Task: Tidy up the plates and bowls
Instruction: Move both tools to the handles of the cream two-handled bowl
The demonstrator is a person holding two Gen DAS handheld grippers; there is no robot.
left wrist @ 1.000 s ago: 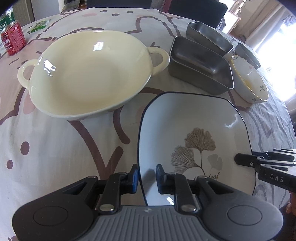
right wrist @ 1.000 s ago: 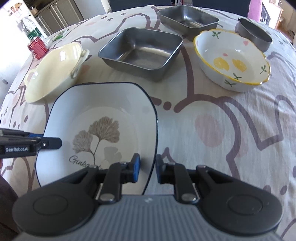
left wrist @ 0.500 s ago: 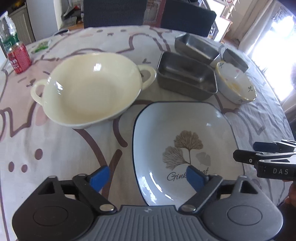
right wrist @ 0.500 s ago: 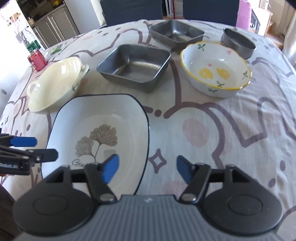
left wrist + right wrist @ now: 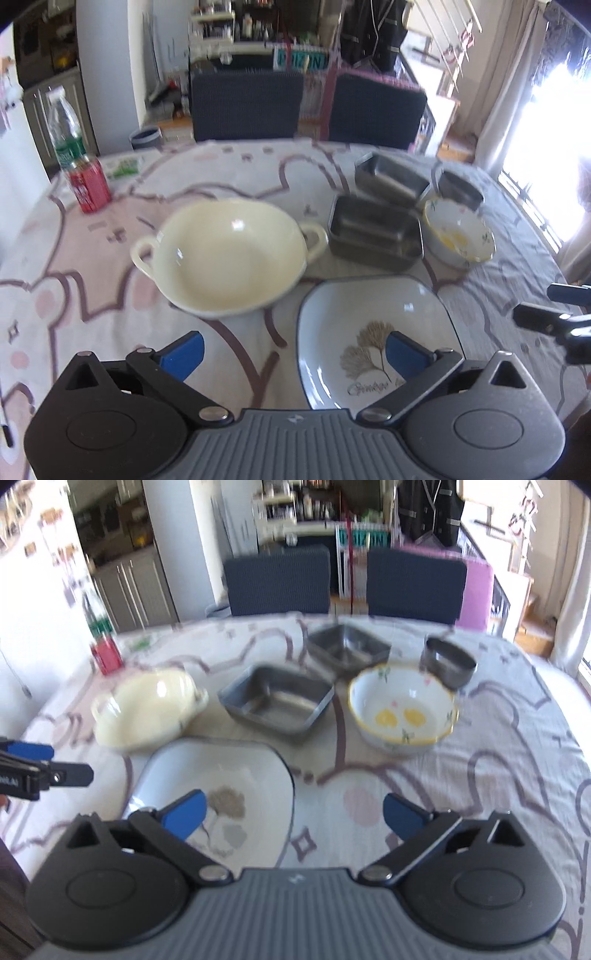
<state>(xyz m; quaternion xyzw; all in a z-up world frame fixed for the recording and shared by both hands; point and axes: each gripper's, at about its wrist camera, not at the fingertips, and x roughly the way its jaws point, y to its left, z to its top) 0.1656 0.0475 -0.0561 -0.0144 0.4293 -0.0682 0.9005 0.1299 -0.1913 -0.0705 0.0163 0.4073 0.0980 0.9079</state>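
Observation:
A square white plate with a dark rim and a leaf print (image 5: 373,325) (image 5: 218,779) lies flat at the table's near edge. My left gripper (image 5: 291,352) is open and empty, raised above the plate's left edge. My right gripper (image 5: 291,814) is open and empty above the plate's right edge. A cream two-handled bowl (image 5: 225,254) (image 5: 147,709) sits behind the plate on the left. Two square steel pans (image 5: 277,699) (image 5: 347,646), a flowered bowl with a yellow rim (image 5: 402,709) and a small round steel bowl (image 5: 448,661) stand further back.
A red can (image 5: 88,184) and a plastic bottle (image 5: 66,133) stand at the table's far left. Two dark chairs (image 5: 277,579) stand behind the table. The patterned tablecloth (image 5: 498,757) is bare at the right.
Both grippers opened, let go of the plate's edges and drew back and up. The plate now rests on the table.

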